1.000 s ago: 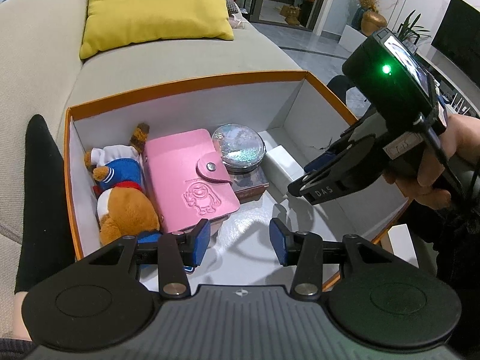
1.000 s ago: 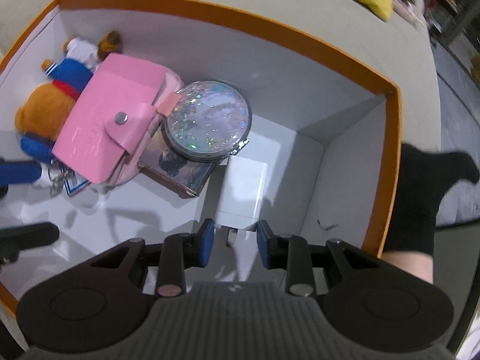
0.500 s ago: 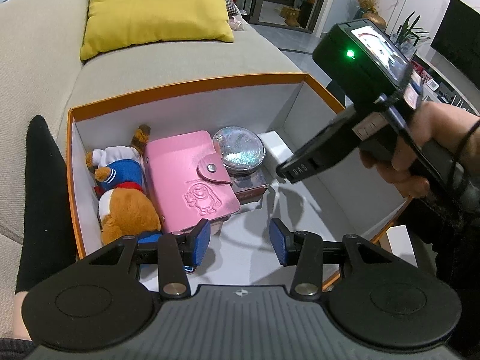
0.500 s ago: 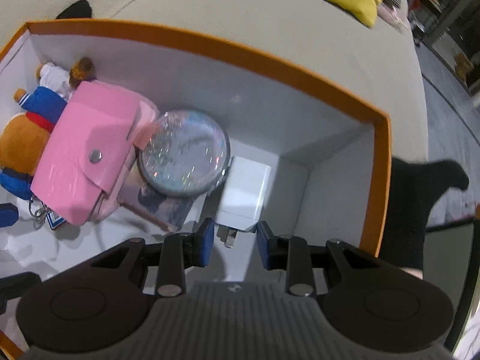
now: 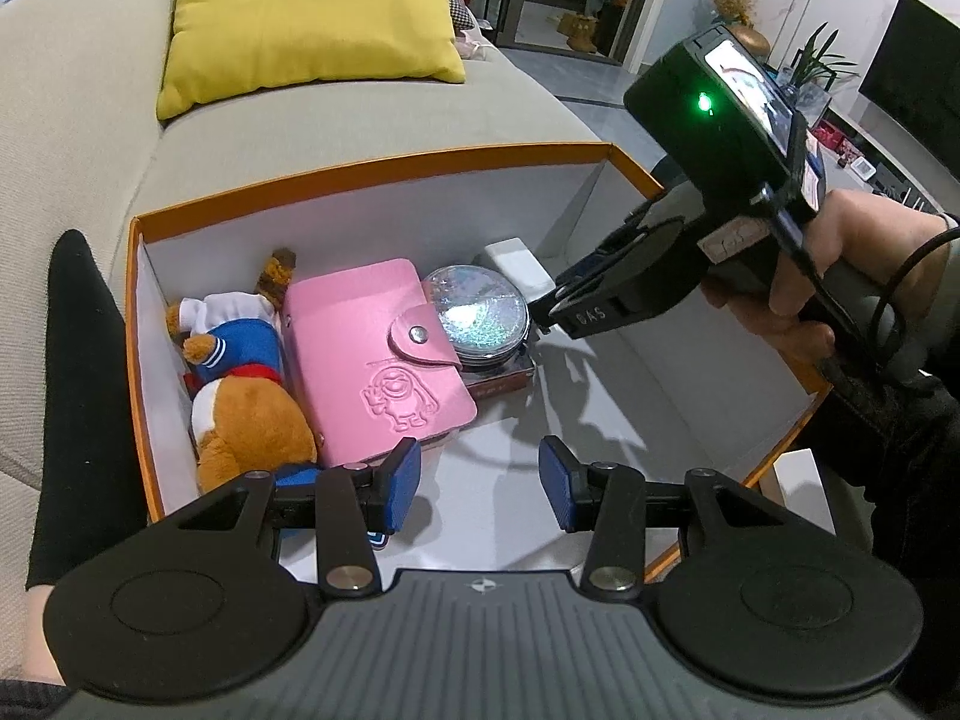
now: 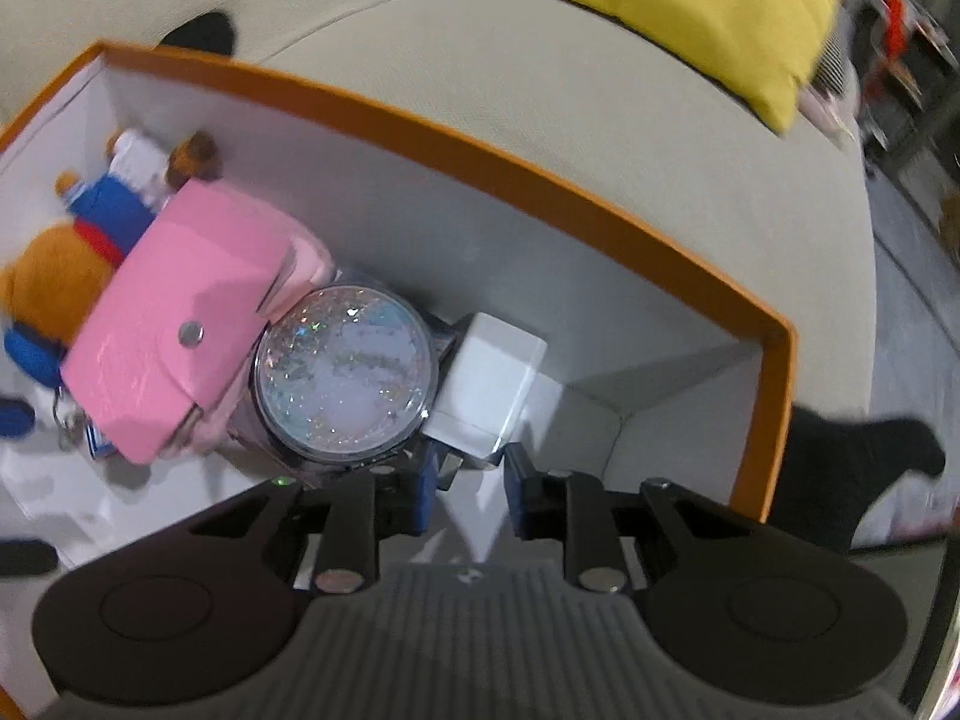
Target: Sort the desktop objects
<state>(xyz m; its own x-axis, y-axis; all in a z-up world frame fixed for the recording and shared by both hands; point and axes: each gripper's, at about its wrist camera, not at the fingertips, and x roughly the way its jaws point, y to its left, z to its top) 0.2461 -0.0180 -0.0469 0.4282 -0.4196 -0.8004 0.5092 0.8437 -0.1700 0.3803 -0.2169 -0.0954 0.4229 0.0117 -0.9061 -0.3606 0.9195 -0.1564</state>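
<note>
White charger (image 6: 489, 381) in orange-rimmed box (image 6: 540, 195), just ahead of right gripper (image 6: 467, 483), jaws narrowly apart, prongs between blue pads, grip unclear. Glitter compact (image 6: 345, 381) touching charger's left; pink wallet (image 6: 180, 324), plush dog (image 6: 54, 276) farther left. Left gripper (image 5: 480, 483) wide, empty, over box floor.

A beige sofa (image 5: 372, 138) carries the things. Directly on its seat stands an orange box (image 5: 384, 171) with white inner walls, and farther back a yellow cushion (image 5: 306, 18) lies on the seat. A black sock (image 5: 84, 372) rests beside the box.
</note>
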